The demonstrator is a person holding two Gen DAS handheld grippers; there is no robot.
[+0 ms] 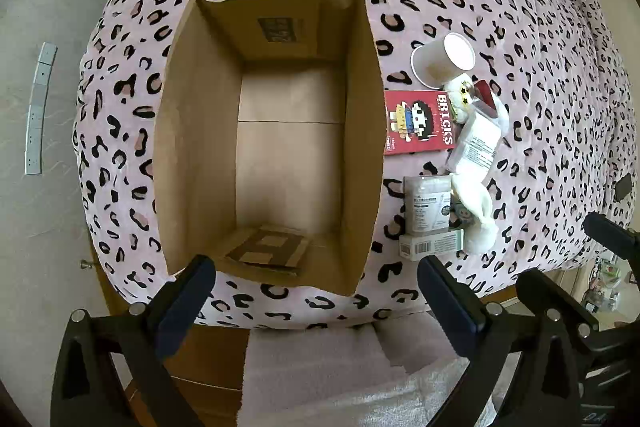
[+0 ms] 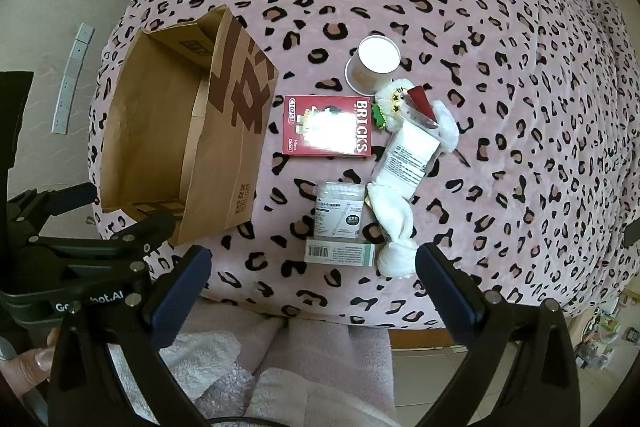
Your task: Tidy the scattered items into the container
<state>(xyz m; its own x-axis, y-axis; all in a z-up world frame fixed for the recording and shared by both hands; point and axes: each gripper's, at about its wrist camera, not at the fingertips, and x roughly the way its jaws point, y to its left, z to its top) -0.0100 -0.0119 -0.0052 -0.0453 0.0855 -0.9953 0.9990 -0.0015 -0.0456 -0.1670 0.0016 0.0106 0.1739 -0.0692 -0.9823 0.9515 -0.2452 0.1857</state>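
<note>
Both tools, left tool [image 1: 316, 281] and right tool [image 2: 314, 269], hover spread and empty: paper bag [image 1: 260, 131] stands open for loading, BRICKS box [image 2: 326, 126] and clutter just beside it.

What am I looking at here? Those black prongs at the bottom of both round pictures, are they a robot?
No robot: a person holds a two-finger tool in each hand, with a fisheye camera on each. One picture looks along the left tool, the other along the right tool. Both are open and hold nothing. On the leopard-print blanket stands an open brown paper bag; nothing loose shows inside it. Beside it lie a red BRICKS box, a paper cup, a cotton swab box, a small barcoded carton and a white plush toy.
</note>
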